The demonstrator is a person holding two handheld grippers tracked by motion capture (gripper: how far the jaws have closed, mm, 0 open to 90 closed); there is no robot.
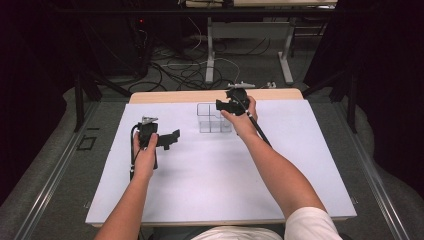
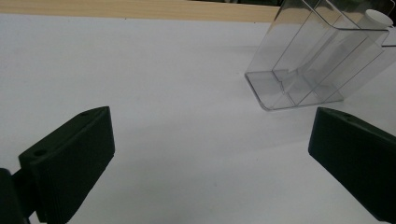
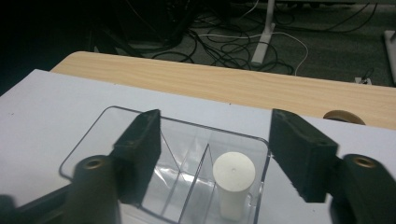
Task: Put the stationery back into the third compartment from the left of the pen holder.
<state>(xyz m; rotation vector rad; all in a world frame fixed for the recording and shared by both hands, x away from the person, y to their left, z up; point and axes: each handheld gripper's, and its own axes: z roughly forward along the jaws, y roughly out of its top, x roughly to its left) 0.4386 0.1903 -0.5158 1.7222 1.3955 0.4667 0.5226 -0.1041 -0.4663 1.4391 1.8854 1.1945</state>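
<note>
I see grey floor (image 1: 60, 150) beyond my table (image 1: 215, 95), tangled cables (image 1: 180, 70), white desk legs (image 1: 210, 50), dark surroundings.

Clear divided container (image 2: 317, 56) cropped at top edge in left tool view; white cylinder (image 2: 377, 18) largely hidden behind its walls.

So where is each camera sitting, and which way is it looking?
High view: above the person's side, looking forward and down on the table; both forearms, the left gripper and the right gripper show.
Left gripper view: rides the left gripper, looking low across the table at the clear box; its two black jaws show, spread apart.
Right gripper view: rides the right gripper, looking down into the clear box at a white cylinder; its jaws show, apart.
Shared: all views show the clear box.
</note>
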